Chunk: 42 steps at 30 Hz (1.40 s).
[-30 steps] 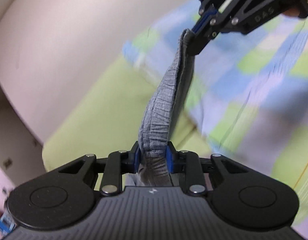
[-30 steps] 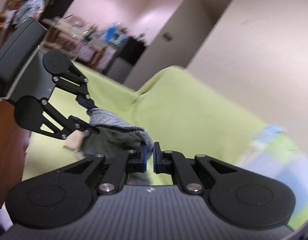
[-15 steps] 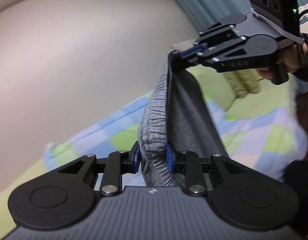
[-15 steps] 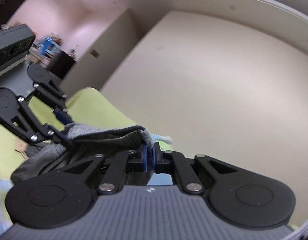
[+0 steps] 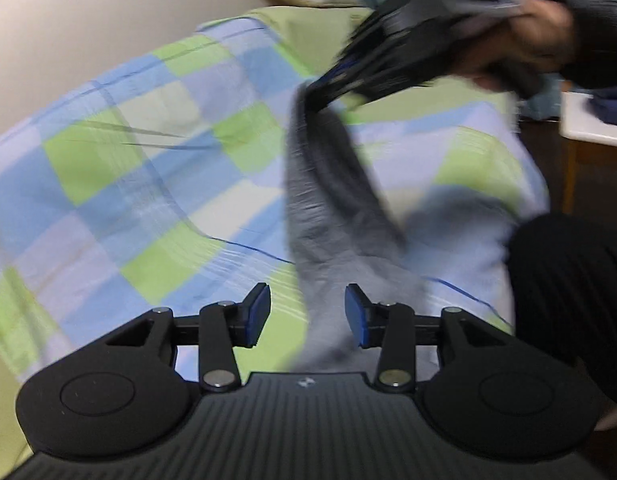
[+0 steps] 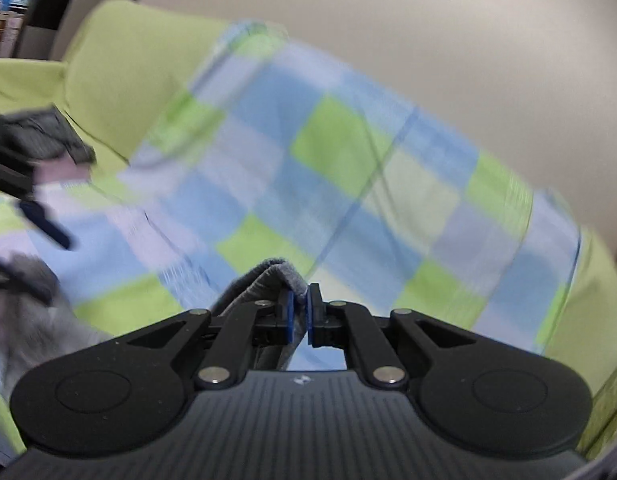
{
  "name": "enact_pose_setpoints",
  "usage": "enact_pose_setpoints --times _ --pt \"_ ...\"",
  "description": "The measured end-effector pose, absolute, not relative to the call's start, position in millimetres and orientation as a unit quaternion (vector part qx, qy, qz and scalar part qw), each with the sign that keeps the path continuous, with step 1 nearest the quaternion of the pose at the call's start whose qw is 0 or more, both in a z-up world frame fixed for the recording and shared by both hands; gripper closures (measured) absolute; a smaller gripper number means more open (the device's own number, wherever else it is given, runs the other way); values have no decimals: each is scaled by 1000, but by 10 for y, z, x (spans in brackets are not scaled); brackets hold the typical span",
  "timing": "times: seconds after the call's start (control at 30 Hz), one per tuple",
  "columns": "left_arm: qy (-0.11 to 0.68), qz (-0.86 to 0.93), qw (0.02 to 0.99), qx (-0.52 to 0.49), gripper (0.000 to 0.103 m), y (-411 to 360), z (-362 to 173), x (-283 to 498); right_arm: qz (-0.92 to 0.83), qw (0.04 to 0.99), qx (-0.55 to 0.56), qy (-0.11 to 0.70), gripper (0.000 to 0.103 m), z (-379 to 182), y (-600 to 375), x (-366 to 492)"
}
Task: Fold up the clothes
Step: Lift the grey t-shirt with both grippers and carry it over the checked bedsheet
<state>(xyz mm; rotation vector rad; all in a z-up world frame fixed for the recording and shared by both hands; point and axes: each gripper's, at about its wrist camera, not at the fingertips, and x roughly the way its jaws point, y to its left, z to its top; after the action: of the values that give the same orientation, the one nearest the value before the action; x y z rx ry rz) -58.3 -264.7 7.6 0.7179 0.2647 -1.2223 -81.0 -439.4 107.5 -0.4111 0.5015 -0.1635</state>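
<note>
A grey garment (image 5: 324,208) hangs over the checked blanket (image 5: 148,160) as a long strip between my two grippers. My left gripper (image 5: 307,312) has its jaws opening; the cloth's lower end still lies between the blue pads, which stand clear of it. The right gripper (image 5: 328,80), blurred, pinches the upper end. In the right wrist view the right gripper (image 6: 300,308) is shut on a folded grey garment (image 6: 264,276) edge, and the left gripper (image 6: 74,200) shows blurred at the left edge.
The blue, green and white blanket (image 6: 348,180) covers a green sofa (image 6: 120,80) against a beige wall. A person's hand (image 5: 528,40) holds the right gripper, and a dark-clothed leg (image 5: 568,300) is at the right. A white table (image 5: 588,136) stands beyond.
Both grippers swung across from the wall and bare sofa to above the checked blanket, carrying the garment. The left jaws, clamped on the waistband before, have parted from it.
</note>
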Motion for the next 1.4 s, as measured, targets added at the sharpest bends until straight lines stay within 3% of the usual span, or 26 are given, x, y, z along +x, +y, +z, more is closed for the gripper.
enact_pose_setpoints --times 0.37,0.4,0.43,0.47,0.53,0.7,0.87,1.17,1.4 --pt "158 -602 679 390 53 -3231 -543 -377 -70 946 -138 284 99 498 -4881 -538" --pt "161 -609 668 397 60 -3293 -570 -340 -68 946 -135 288 99 441 -4916 -543" --pt "167 -619 653 404 83 -3372 -601 -292 -67 945 -130 293 99 372 -4971 -537" --pt "170 -623 647 406 95 -3387 -604 -279 -69 945 -123 295 99 326 -5015 -536" --pt "172 -624 653 394 96 -3364 -541 -243 -73 944 -108 302 99 266 -5093 -550" --pt "117 -574 740 330 98 -3028 79 -165 -97 949 -91 286 99 415 -5173 -780" --pt "39 -530 793 298 98 -2548 806 -343 -128 958 -134 221 99 1093 -4950 -1335" --pt "-80 -479 836 255 103 -1613 1765 -1226 -167 964 -195 74 100 2131 -4188 -2471" --pt "-128 -467 843 235 103 -1400 2289 -1651 -190 951 -246 -8 100 2713 -3766 -3034"
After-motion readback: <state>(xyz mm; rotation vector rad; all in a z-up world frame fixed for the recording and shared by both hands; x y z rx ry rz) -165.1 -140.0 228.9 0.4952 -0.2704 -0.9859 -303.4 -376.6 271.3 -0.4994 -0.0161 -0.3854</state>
